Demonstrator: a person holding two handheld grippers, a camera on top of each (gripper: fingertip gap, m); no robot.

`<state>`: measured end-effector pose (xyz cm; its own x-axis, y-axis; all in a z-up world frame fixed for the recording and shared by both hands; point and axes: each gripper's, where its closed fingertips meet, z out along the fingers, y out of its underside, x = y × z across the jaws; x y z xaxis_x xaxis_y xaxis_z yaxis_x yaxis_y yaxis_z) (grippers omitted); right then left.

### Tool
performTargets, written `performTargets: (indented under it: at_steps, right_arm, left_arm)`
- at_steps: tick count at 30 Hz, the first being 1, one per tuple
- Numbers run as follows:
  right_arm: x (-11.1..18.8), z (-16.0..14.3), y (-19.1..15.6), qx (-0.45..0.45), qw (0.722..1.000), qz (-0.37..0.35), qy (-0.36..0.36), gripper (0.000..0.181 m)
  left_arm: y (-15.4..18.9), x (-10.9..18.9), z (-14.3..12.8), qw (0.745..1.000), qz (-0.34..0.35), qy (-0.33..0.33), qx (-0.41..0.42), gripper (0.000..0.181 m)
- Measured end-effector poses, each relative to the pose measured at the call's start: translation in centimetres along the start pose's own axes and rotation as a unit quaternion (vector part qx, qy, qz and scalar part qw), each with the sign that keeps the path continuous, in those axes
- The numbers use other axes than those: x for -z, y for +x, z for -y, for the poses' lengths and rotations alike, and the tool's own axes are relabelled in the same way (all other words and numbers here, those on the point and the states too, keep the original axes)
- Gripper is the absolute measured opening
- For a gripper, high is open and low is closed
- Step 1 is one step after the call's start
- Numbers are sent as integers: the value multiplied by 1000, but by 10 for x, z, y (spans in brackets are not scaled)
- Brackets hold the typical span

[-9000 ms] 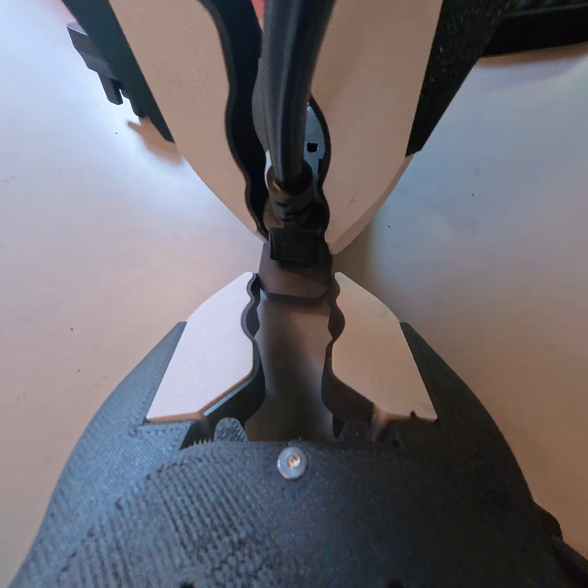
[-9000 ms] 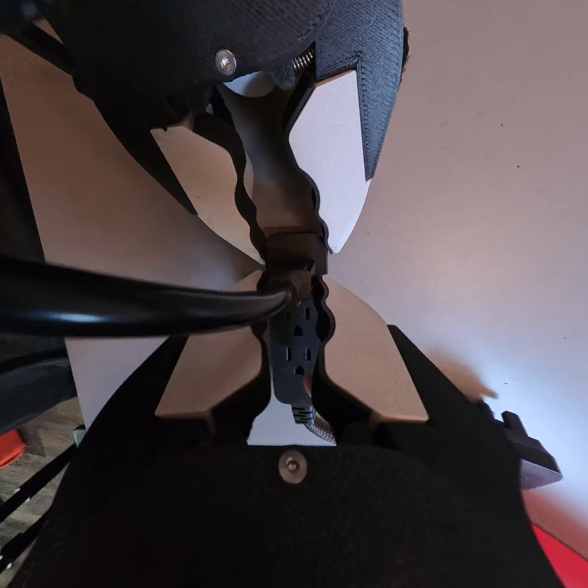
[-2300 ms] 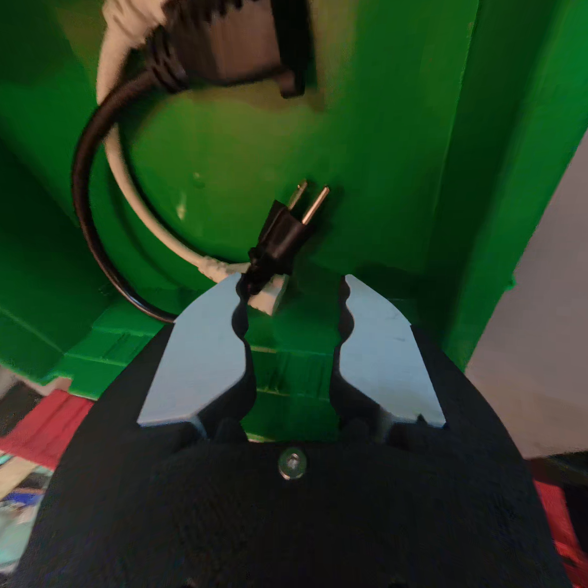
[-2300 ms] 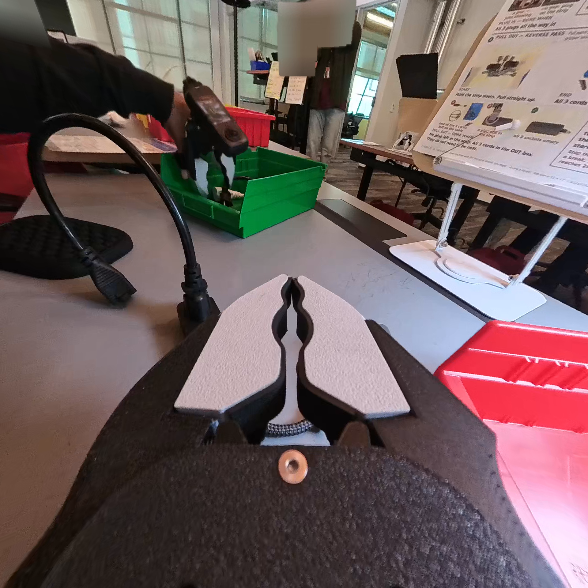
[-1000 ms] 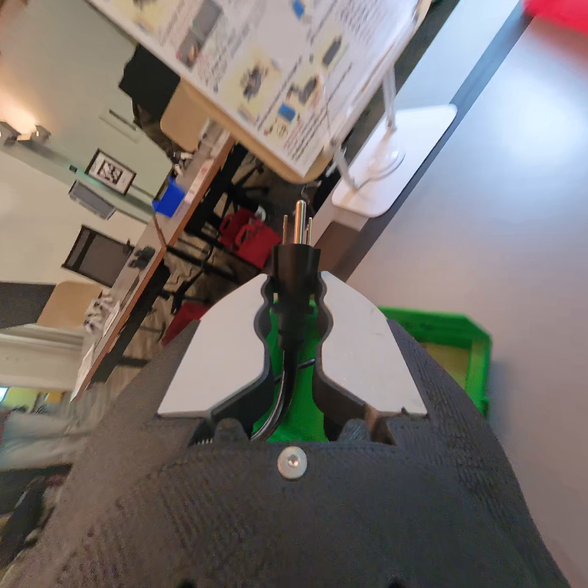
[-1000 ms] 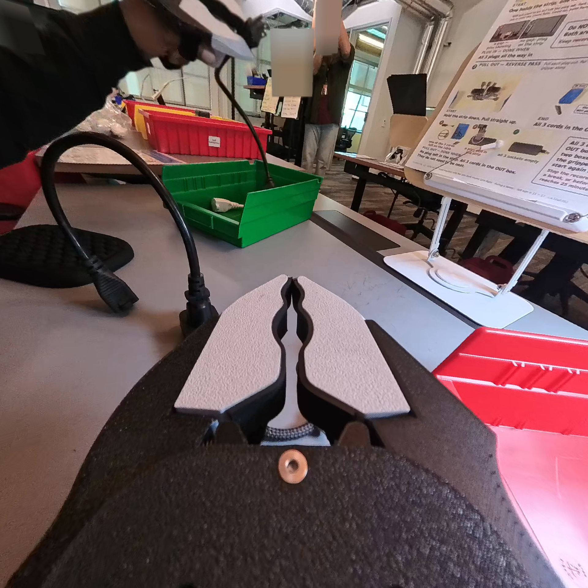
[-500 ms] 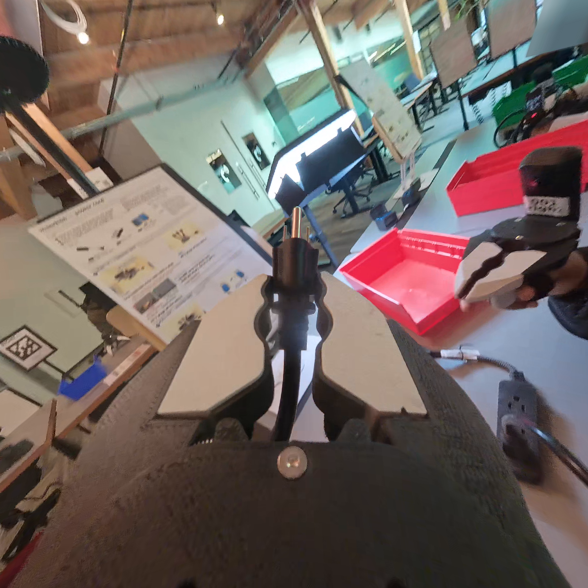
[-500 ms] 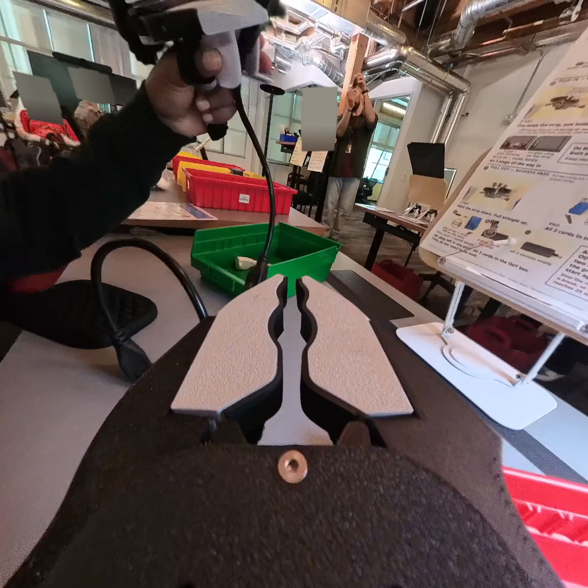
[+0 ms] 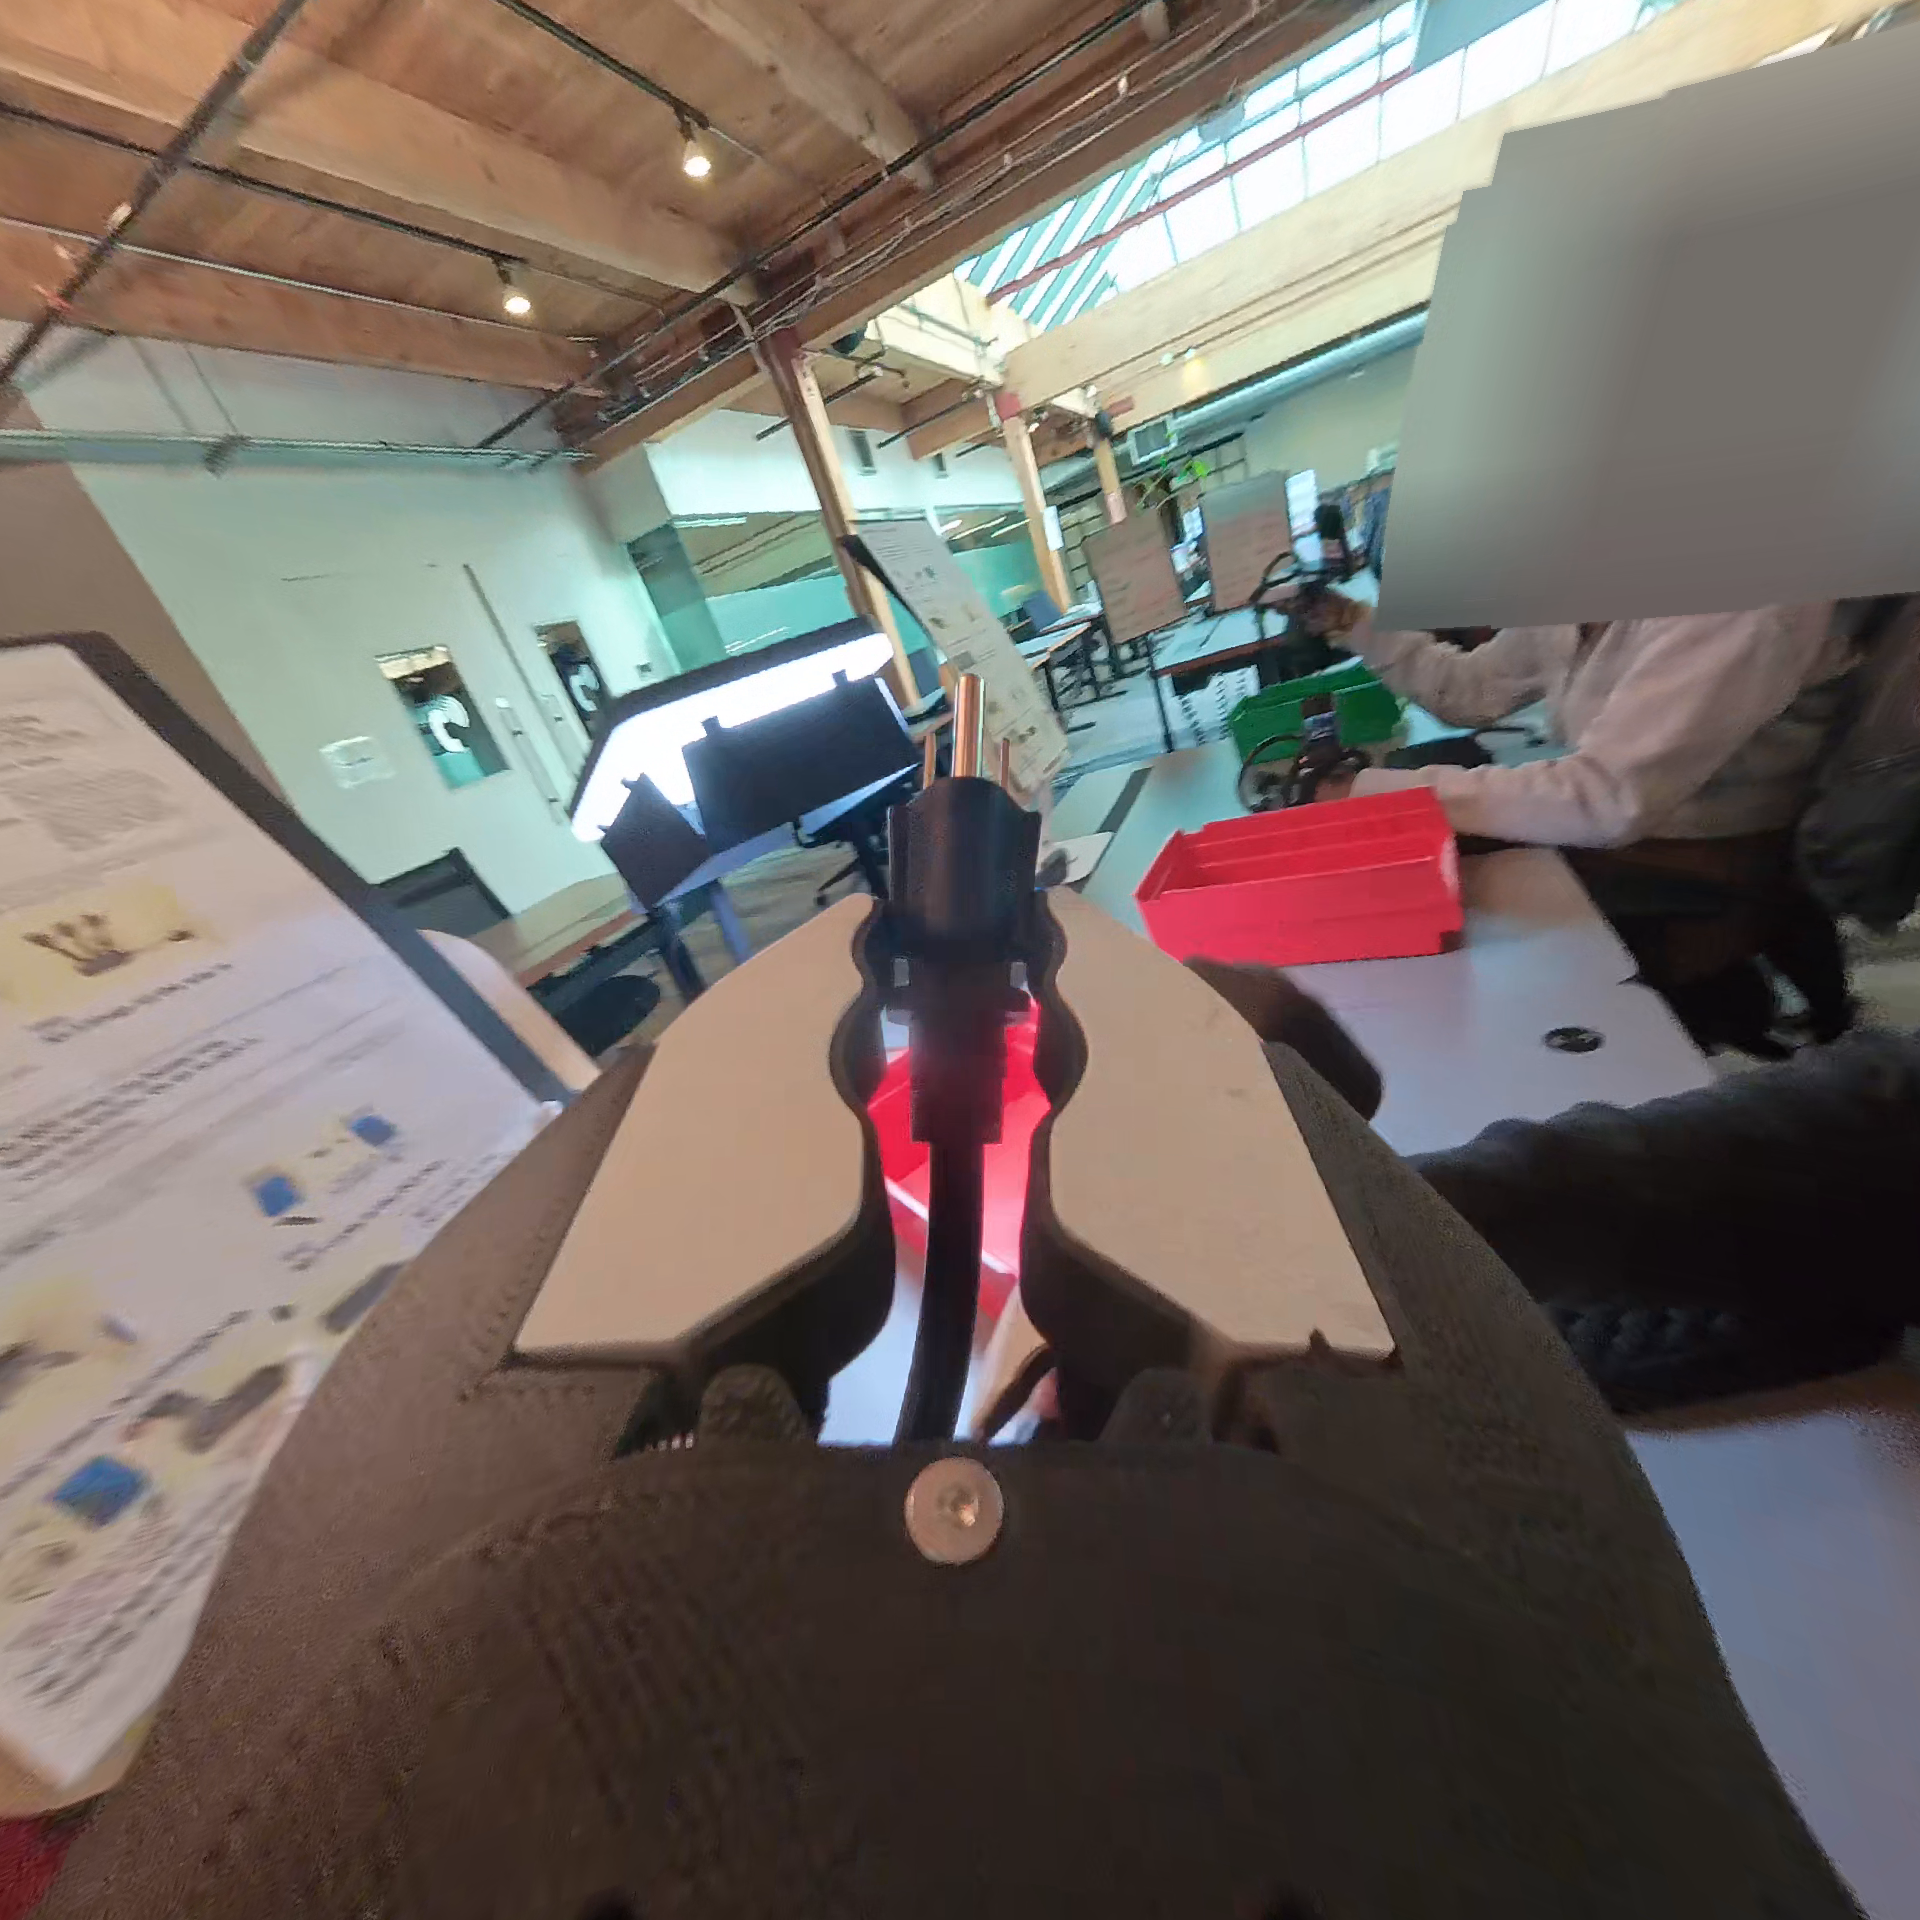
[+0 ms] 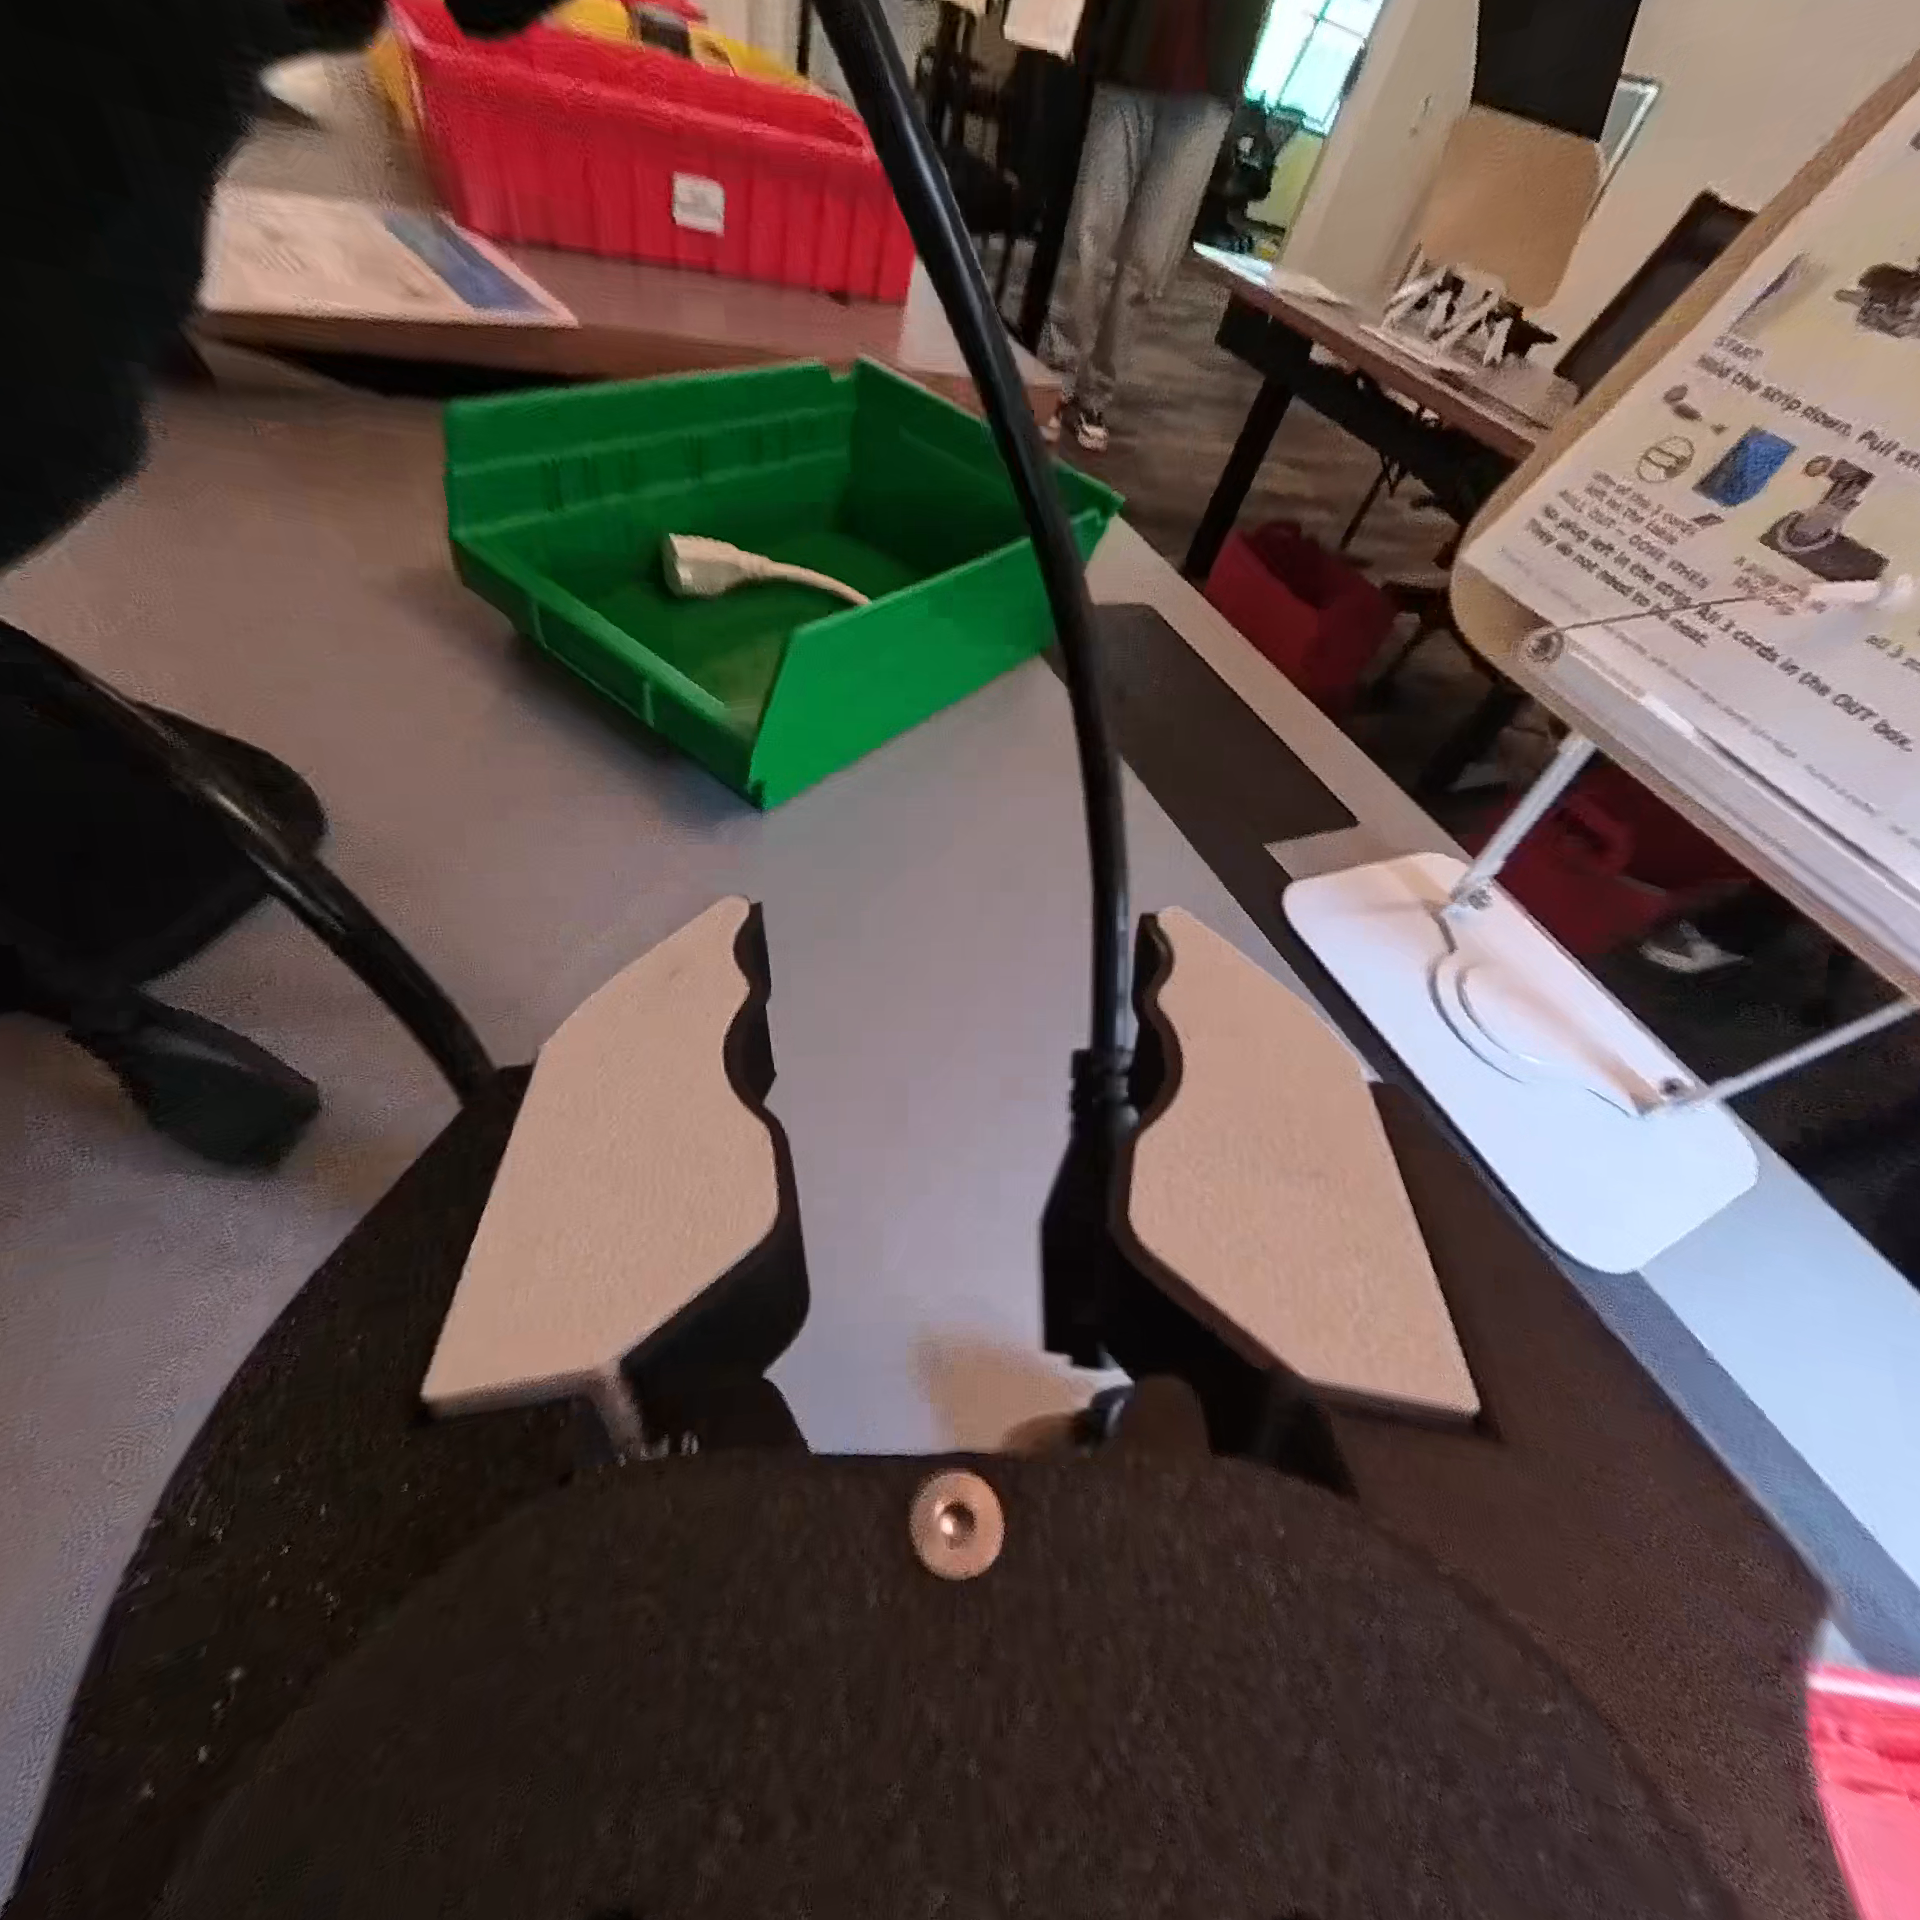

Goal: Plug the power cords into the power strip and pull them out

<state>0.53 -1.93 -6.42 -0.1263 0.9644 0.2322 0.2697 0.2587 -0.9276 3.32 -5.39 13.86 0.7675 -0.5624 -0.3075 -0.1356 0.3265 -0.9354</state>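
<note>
The black plug (image 9: 961, 868) is sitting clenched in the left gripper (image 9: 958, 940), prongs pointing to twelve o'clock; its cord (image 10: 1049, 540) is hanging between the released fingers of the right gripper (image 10: 951, 935); a green bin (image 10: 769, 540) is lying at eleven o'clock.

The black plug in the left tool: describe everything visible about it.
The black plug is moulded, matte plastic with a stepped strain relief. It is clamped at its ribbed base between the left tool's wavy inner edges. Its metal prongs point forward, away from the camera, touching nothing. Its black cord runs back between the fingers.
</note>
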Motion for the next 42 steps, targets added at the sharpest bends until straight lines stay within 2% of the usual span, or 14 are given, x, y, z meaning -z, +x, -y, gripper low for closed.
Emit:
performTargets:
  at_steps: [4, 7, 9, 12, 14, 16, 18, 21, 23, 26, 29, 33, 37, 42]
  right_arm:
    - [-15, -28, 3, 10, 999, -6, -43, 57]
    - [-19, -35, -9, -3, 998, 39, -44, 41]
    - [-17, -29, -19, -18, 997, 76, -22, 38]
    - [-12, -15, -35, -79, 986, 149, 6, 50]
    - [-6, -3, -47, -146, 966, 213, 30, 64]
    - [-2, 2, -54, -196, 943, 266, 45, 67]
    - [-4, -2, -53, -205, 942, 263, 42, 63]
    - [-19, -30, -52, -113, 974, 188, -48, 46]
    - [-22, -38, -52, -72, 982, 154, -79, 9]
    - [-15, -35, -54, -70, 980, 173, -69, 6]
    - [0, -34, -56, -96, 970, 214, -70, 6]
    - [25, -48, -63, -99, 954, 261, -109, 6]
    - [41, -74, -66, -107, 942, 272, -168, 6]
    - [60, -110, -53, -97, 929, 215, -284, 6]
  left_arm:
    - [15, -5, -8, 997, -28, 34, 56, 25]
    - [22, -3, -7, 994, -47, 61, 81, 25]
    - [22, 2, -5, 992, -52, 80, 88, 25]
    - [23, 10, 1, 987, -62, 110, 104, 25]
    - [23, 15, 3, 985, -62, 124, 103, 25]
    - [24, 20, 8, 982, -62, 141, 107, 25]
    - [25, 24, 12, 978, -66, 158, 119, 25]
    - [28, 28, 16, 971, -68, 180, 143, 25]
    - [29, 32, 19, 968, -67, 191, 151, 24]
    - [25, 39, 23, 965, -65, 196, 159, 24]
    - [15, 48, 16, 973, -38, 175, 143, 25]
    - [-2, 60, -10, 985, -13, 111, 131, 26]
    - [-10, 69, -57, 989, -4, 18, 144, 27]
    - [-11, 81, -120, 983, 16, -75, 169, 28]
